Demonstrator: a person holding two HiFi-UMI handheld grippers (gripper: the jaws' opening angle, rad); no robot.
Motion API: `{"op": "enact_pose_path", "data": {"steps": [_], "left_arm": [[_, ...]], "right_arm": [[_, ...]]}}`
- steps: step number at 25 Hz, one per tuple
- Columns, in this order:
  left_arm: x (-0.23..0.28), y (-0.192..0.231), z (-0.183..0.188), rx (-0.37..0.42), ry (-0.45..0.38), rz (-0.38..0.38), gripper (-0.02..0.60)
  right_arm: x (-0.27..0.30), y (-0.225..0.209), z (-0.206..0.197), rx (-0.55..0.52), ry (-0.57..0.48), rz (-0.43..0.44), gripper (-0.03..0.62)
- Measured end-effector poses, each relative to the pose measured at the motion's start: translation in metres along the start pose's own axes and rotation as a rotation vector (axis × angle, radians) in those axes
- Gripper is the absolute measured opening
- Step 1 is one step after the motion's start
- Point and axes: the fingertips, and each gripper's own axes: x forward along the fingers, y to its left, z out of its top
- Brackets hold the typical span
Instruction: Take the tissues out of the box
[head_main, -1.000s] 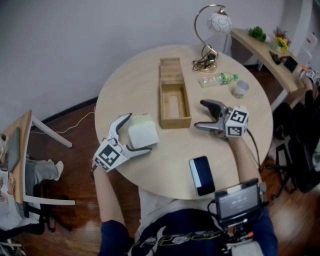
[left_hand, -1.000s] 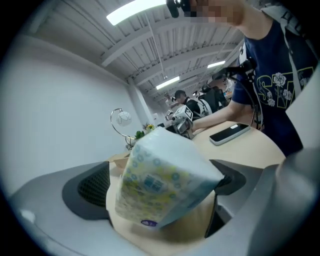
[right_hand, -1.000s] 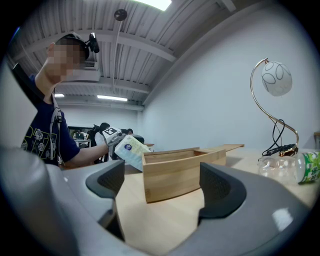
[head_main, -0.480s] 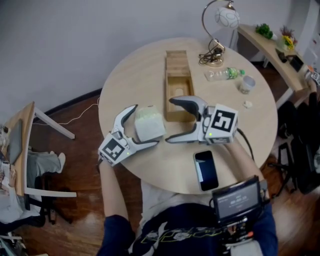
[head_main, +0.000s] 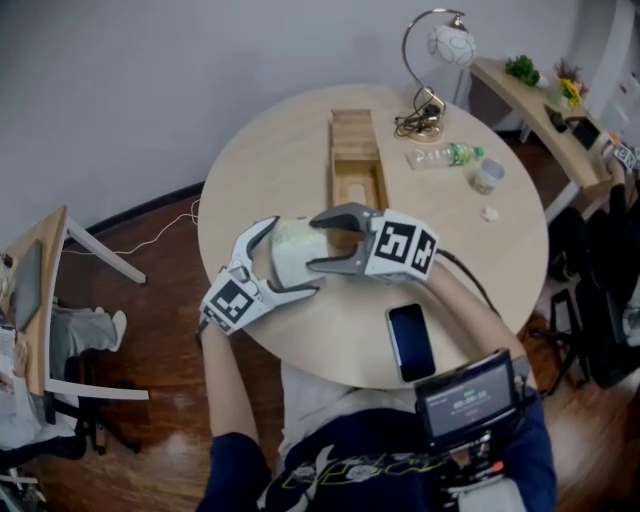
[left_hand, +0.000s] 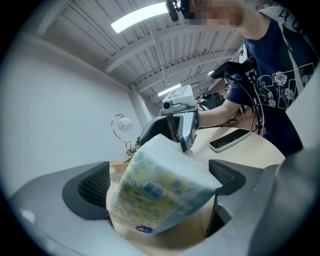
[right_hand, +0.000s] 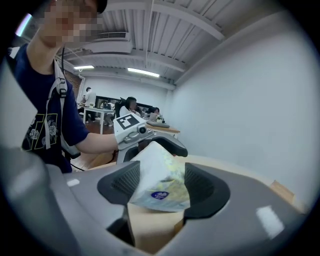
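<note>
A soft tissue pack with a yellow-green print hangs tilted over the round table's near left part. My left gripper is shut on it, pads on its two sides. My right gripper reaches in from the right. Its jaws are closing, and both pads rest against the pack's end. The open wooden box lies behind both grippers, toward the table's far side. Its inside looks bare.
A black phone lies near the table's front edge. A lamp, a plastic bottle, a small cup and a white scrap sit at the back right. A wooden side desk stands on the left.
My right gripper has swung left from beside the box to the tissue pack and narrowed its jaws onto it. The left gripper has stayed on the pack, nearly still.
</note>
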Motion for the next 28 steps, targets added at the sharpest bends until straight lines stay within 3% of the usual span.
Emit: {"op": "enact_pose_path", "data": {"steps": [14, 22, 25, 28], "left_arm": [[-0.019, 0.010, -0.014, -0.019, 0.027, 0.059, 0.594], [-0.026, 0.019, -0.021, 0.017, 0.071, 0.084, 0.594], [-0.027, 0.021, -0.021, 0.037, 0.080, 0.088, 0.594], [-0.028, 0.022, -0.022, 0.017, 0.081, 0.100, 0.594]], "right_arm": [[0.021, -0.015, 0.010, -0.048, 0.046, -0.118, 0.235], [0.042, -0.015, -0.014, -0.182, 0.237, -0.154, 0.224], [0.048, -0.009, -0.027, -0.232, 0.310, -0.130, 0.323], [0.040, -0.008, -0.013, -0.183, 0.226, -0.125, 0.318]]}}
